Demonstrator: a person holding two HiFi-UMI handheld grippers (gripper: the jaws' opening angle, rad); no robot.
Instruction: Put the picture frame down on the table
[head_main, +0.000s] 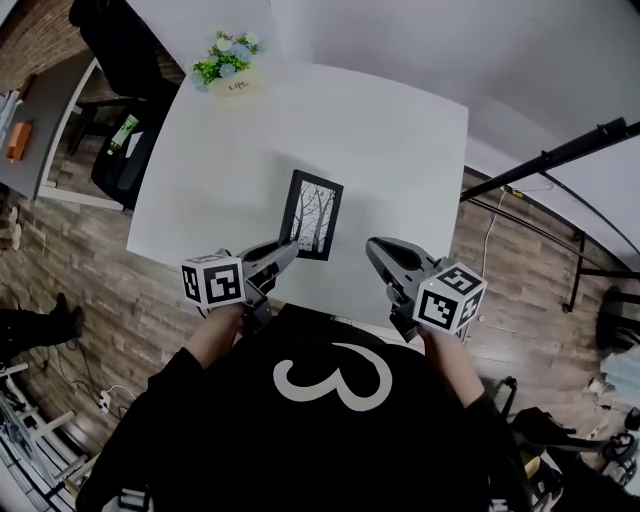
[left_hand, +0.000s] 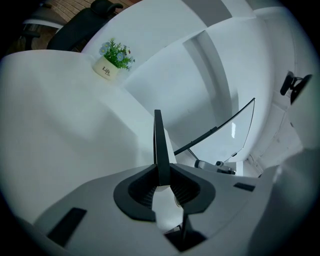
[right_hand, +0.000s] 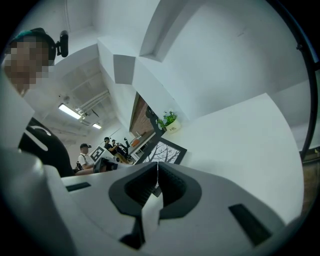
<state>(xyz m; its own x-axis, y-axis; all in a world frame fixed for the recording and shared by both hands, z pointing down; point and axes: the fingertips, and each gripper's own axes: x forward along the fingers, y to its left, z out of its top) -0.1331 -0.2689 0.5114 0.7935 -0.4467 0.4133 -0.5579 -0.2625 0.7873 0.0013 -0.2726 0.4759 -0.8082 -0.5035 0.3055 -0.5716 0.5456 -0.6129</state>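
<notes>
White table ahead of your left claw, clenched on the picture frame edge, bears a pot labelled, seemingly, "Life"; your right claw beside it is clenched empty.

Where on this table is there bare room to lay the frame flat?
Most of the table is bare: the right half beyond the right gripper, and the middle between the picture frame and the flower pot at the far left corner. Only the near edge is crowded, where the left gripper clamps the frame.
</notes>
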